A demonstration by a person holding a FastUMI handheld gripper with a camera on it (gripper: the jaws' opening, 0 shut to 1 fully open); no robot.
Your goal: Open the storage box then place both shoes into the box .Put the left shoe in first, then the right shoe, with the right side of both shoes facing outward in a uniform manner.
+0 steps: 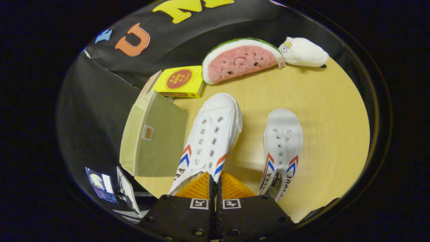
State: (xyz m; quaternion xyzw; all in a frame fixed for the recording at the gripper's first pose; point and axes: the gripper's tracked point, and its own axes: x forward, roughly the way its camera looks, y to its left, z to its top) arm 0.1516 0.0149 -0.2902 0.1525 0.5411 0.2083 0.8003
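a: how do the jaws stand?
b: the gripper [215, 183] is clenched on the heel collar of the left shoe [210, 139], lifted beside the storage box [154, 134], lid closed.
a: the other shoe?
b: the right shoe [282, 148] rests mid-table [329, 111]. side lettering is unreadable.

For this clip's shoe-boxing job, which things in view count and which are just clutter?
Job:
- storage box, standing beside the held shoe
- shoe, heel pinched between the fingers of the gripper
- second shoe, lying on the table

Clutter:
- watermelon plush
- white plush
- yellow packet
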